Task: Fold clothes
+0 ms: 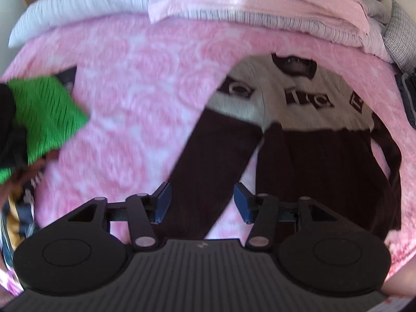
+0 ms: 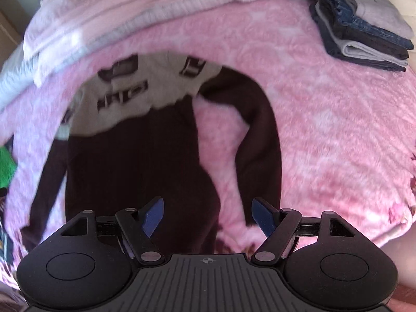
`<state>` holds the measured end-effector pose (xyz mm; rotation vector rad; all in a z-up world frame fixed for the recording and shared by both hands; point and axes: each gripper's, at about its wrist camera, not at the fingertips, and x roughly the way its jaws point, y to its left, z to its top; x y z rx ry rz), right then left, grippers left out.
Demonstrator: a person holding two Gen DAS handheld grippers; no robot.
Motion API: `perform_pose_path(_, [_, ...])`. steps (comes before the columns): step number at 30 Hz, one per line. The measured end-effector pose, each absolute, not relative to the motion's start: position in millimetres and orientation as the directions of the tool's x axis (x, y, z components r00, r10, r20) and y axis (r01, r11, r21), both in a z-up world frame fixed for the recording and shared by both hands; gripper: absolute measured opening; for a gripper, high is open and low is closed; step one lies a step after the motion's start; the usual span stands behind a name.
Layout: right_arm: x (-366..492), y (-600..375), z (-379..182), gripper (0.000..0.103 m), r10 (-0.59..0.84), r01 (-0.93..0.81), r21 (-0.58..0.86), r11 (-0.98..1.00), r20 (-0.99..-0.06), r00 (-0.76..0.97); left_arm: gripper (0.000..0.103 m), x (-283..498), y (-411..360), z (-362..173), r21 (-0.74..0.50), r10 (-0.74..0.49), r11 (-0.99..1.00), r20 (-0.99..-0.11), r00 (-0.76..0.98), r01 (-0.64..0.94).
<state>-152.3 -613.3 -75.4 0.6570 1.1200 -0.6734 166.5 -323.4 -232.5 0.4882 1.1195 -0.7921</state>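
A dark brown and cream sweater (image 1: pixel 319 140) with block letters lies flat, face up, on a pink blanket (image 1: pixel 130 98). Its left sleeve (image 1: pixel 208 171) runs diagonally toward my left gripper (image 1: pixel 202 202), which is open with the sleeve's cuff end lying between the blue pads (image 1: pixel 163 201). In the right wrist view the same sweater (image 2: pixel 135 156) spreads out, its right sleeve (image 2: pixel 262 145) bent down toward the near edge. My right gripper (image 2: pixel 208 214) is open above the gap between the body's hem and that sleeve, holding nothing.
A green garment (image 1: pixel 44 119) lies at the left edge. Folded pink and striped bedding (image 1: pixel 234 7) is piled along the far side. A stack of folded jeans and grey clothes (image 2: pixel 364 31) sits at the far right. The blanket's near edge drops off at the right.
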Motion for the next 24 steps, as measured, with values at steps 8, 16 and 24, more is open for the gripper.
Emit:
perform_pose_path(8, [-141,-583,-98,0.073,-0.124,0.736,0.103,0.669,-0.961,0.247,0.05,167,-249,-267,-0.013,-0.236,0.728,-0.944,0.232,0.686])
perform_pose_path(16, [-143,-562,-96,0.073,-0.14,0.689,0.024,0.724,-0.973,0.182,0.06,190,-180,-307,-0.037,-0.185,0.864,-0.951,0.249,0.502])
perform_pose_path(24, [-140,-552,-93,0.073,-0.174,0.663,-0.045,0.748,-0.976,0.13,0.065,205,-181,-354,-0.092,-0.199,0.899,-0.957,0.212,0.427])
